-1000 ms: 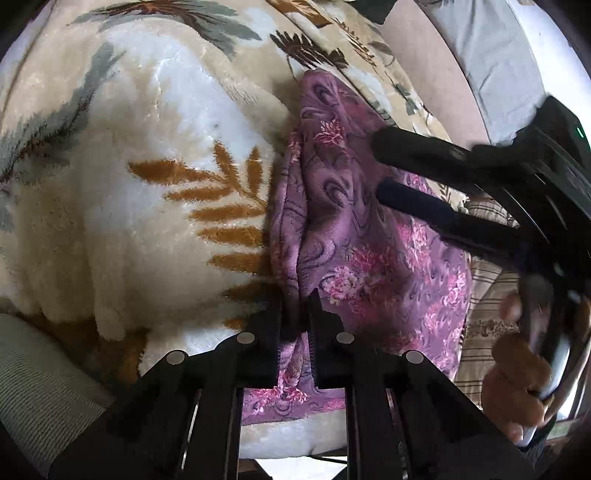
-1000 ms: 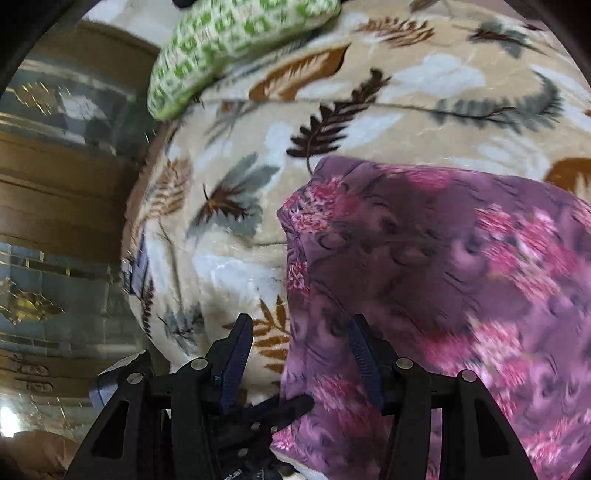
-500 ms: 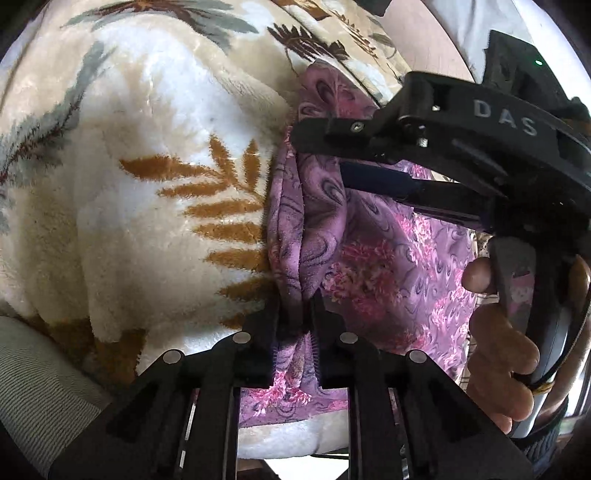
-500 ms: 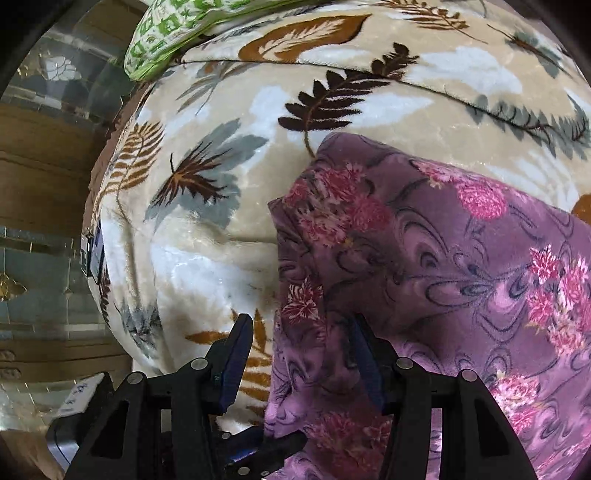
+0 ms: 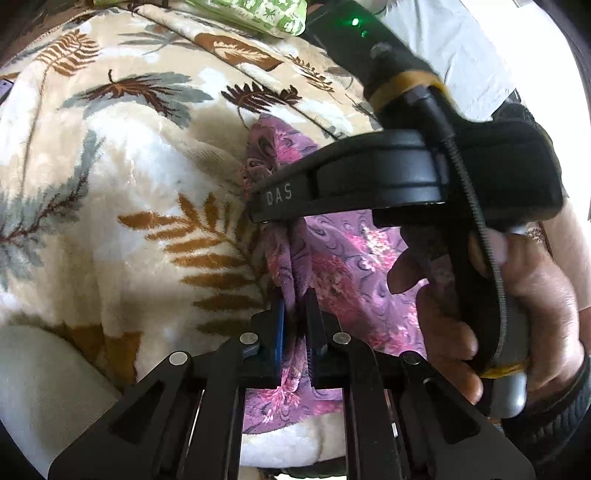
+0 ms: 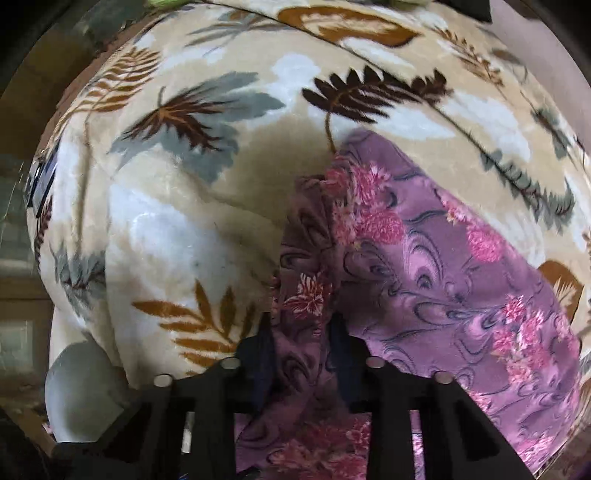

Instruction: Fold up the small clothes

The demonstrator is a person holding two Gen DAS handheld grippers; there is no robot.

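Note:
A small purple garment with pink flowers (image 5: 343, 266) lies on a cream leaf-print blanket (image 5: 140, 192). My left gripper (image 5: 295, 325) is shut on the garment's near left edge, which bunches up between the fingers. In the right wrist view the garment (image 6: 443, 266) spreads to the right, and my right gripper (image 6: 301, 339) is closed onto a bunched fold of its left edge. The right gripper's body (image 5: 388, 181) and the hand holding it (image 5: 517, 302) cross over the garment in the left wrist view.
A green and white patterned cushion (image 5: 266, 14) lies at the blanket's far edge. A grey-white sheet (image 5: 461, 55) lies beyond the blanket at the right. A white rounded object (image 6: 81, 391) sits at the blanket's lower left. Wooden furniture shows dimly at the left.
My right gripper has moved forward along the garment's left edge and closed from open onto a fold of it. My left gripper has kept its hold on the near edge.

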